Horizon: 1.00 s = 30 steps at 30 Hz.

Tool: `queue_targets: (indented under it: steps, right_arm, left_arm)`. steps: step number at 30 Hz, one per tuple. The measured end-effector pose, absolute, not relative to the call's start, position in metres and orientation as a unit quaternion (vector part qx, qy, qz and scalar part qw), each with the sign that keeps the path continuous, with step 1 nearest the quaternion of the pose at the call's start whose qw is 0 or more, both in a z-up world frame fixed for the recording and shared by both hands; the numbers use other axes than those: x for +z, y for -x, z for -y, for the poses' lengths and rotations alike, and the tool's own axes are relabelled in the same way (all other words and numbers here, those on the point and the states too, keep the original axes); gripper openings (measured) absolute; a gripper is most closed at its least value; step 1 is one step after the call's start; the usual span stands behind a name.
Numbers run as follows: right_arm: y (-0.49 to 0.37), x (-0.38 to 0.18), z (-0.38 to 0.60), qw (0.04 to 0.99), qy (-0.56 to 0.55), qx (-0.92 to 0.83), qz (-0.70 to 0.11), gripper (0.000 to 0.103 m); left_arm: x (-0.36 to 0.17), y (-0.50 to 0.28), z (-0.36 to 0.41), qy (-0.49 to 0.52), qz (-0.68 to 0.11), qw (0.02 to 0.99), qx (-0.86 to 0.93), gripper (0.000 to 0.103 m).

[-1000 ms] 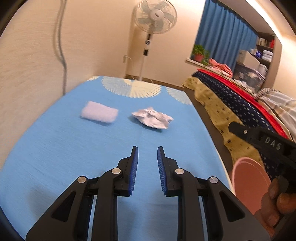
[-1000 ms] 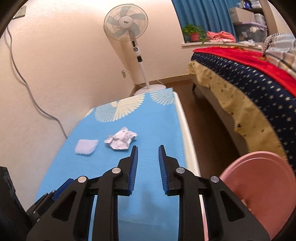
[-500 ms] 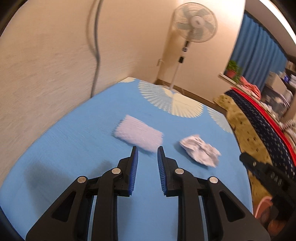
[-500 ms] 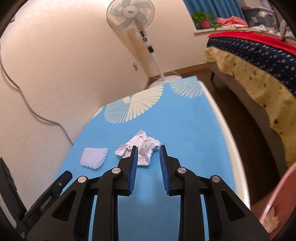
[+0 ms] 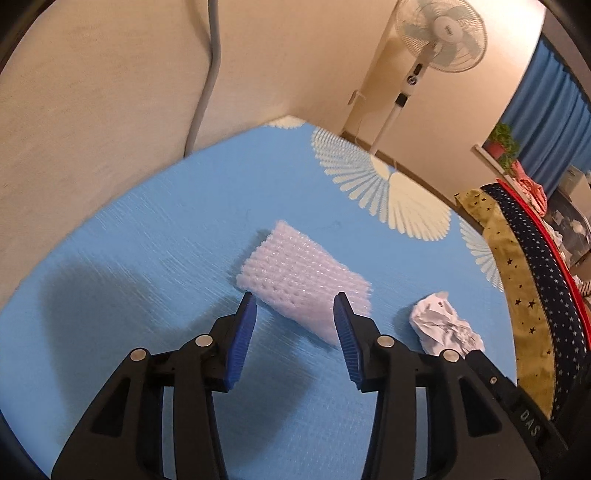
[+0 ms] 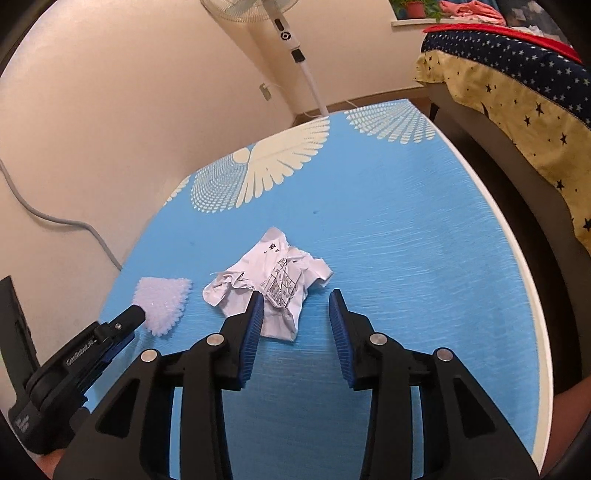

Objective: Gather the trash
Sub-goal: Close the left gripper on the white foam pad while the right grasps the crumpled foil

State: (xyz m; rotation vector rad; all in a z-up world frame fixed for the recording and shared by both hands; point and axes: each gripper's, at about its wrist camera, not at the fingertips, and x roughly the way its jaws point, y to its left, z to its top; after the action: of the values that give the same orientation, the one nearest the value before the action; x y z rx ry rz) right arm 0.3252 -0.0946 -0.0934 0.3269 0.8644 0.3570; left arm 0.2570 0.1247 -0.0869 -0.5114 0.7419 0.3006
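Note:
A white foam net sleeve (image 5: 301, 280) lies on the blue table (image 5: 147, 266). My left gripper (image 5: 294, 306) hovers right at its near edge, jaws opening, pads apart from it. To its right lies a crumpled white paper (image 5: 445, 326). In the right wrist view the crumpled paper (image 6: 269, 284) with printed drawings sits just ahead of my right gripper (image 6: 295, 304), whose jaws are opening with the paper's near edge beside the left pad and no pad pressing on it. The foam sleeve (image 6: 162, 304) shows at left, with the left gripper's finger tip (image 6: 129, 317) against it.
A wall with a grey cable (image 5: 207, 74) runs along the table's left side. A standing fan (image 5: 439, 26) stands past the far end. A bed with star-patterned covers (image 6: 517, 81) lies to the right across a strip of floor.
Both grippers moved forward and down toward the table, the left swinging left to the foam sleeve, the right closing on the paper. Both pairs of jaws widened. The pink bowl left view.

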Motion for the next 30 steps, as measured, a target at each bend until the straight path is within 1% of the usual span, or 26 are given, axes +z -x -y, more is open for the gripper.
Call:
queue_targets:
  steps: [1, 3, 5, 6, 7, 8, 9, 10, 12, 13, 17, 30]
  right_arm:
    - [-0.326, -0.094, 0.093, 0.880, -0.154, 0.171, -0.416, 0.038]
    - [-0.328, -0.094, 0.090, 0.879, -0.147, 0.173, -0.420, 0.034]
    - [-0.329, -0.095, 0.088, 0.878, -0.142, 0.176, -0.423, 0.022]
    - [-0.329, -0.095, 0.087, 0.878, -0.140, 0.176, -0.422, 0.019]
    - [-0.328, -0.095, 0.087, 0.878, -0.140, 0.179, -0.422, 0.011]
    - [-0.327, -0.095, 0.087, 0.877, -0.141, 0.183, -0.421, 0.008]
    - [-0.326, -0.094, 0.087, 0.878, -0.140, 0.186, -0.418, 0.007]
    - [-0.325, -0.093, 0.086, 0.879, -0.139, 0.188, -0.416, 0.006]
    - [-0.320, -0.090, 0.087, 0.880, -0.139, 0.190, -0.412, 0.005]
    - [-0.318, -0.088, 0.087, 0.881, -0.139, 0.190, -0.410, 0.004]
    - [-0.307, -0.077, 0.095, 0.889, -0.134, 0.177, -0.401, 0.003]
    - [-0.233, -0.021, 0.126, 0.914, -0.108, 0.131, -0.367, 0.002]
  left_arm:
    - [-0.088, -0.260, -0.124, 0.244, -0.362, 0.888, 0.145, 0.043]
    - [-0.091, -0.264, -0.122, 0.235, -0.370, 0.887, 0.146, 0.043]
    - [-0.092, -0.266, -0.118, 0.229, -0.375, 0.887, 0.143, 0.043]
    - [-0.091, -0.267, -0.117, 0.225, -0.376, 0.887, 0.142, 0.043]
    - [-0.092, -0.267, -0.115, 0.222, -0.378, 0.888, 0.139, 0.043]
    - [-0.092, -0.267, -0.113, 0.218, -0.381, 0.888, 0.135, 0.040]
    - [-0.091, -0.268, -0.112, 0.217, -0.382, 0.889, 0.132, 0.035]
    - [-0.092, -0.269, -0.112, 0.217, -0.383, 0.889, 0.127, 0.025]
    - [-0.090, -0.268, -0.109, 0.213, -0.382, 0.891, 0.120, 0.019]
    - [-0.088, -0.266, -0.108, 0.208, -0.380, 0.894, 0.118, 0.013]
    - [-0.074, -0.260, -0.098, 0.184, -0.370, 0.904, 0.113, 0.011]
    - [-0.018, -0.199, -0.067, 0.119, -0.335, 0.931, 0.078, 0.011]
